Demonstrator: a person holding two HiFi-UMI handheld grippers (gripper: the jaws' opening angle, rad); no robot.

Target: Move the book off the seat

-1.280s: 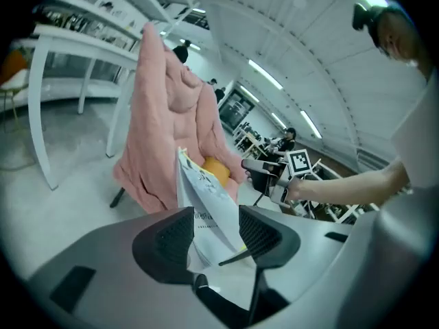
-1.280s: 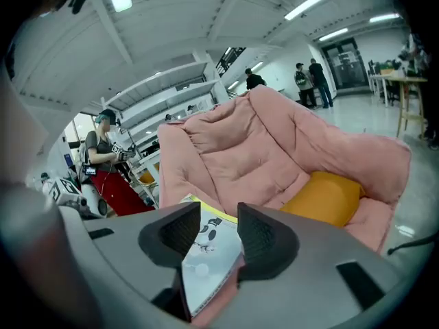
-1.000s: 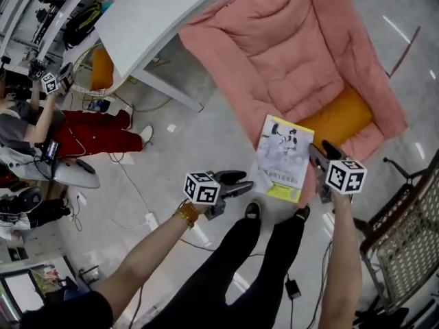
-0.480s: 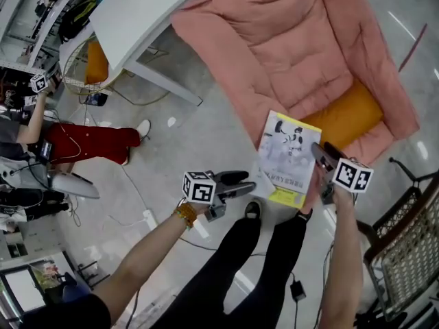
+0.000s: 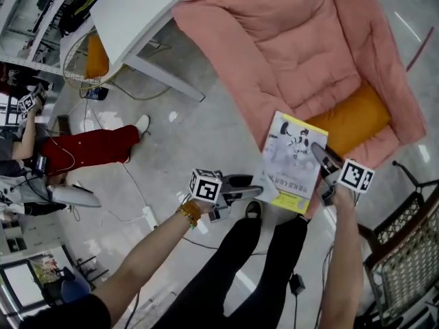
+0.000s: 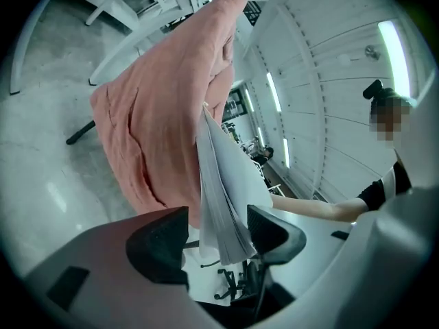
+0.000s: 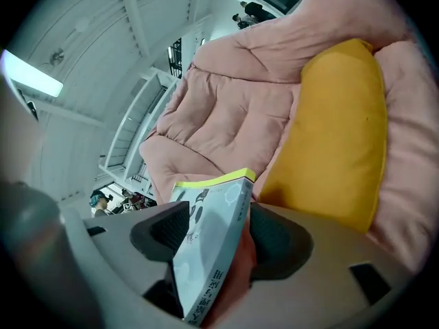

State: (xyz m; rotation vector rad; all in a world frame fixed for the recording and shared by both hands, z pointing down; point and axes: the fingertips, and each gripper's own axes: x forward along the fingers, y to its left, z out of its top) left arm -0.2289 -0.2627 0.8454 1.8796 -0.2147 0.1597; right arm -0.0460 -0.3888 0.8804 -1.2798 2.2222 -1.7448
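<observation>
Left hand-held gripper (image 5: 255, 186) and right hand-held gripper (image 5: 319, 153), jaws just opening, straddle the book (image 5: 288, 160); print illegible.

Bright, even overhead light — heavy fisheye bending, dark vignetted corners.

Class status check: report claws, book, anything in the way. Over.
Left claw, right claw: just opening, book loose between each. Book at seat front edge. No block seen.

The pink quilted padded seat (image 5: 295, 46) stands on the grey polished floor (image 5: 199, 139) and carries an orange rectangular cushion (image 5: 350, 118).
</observation>
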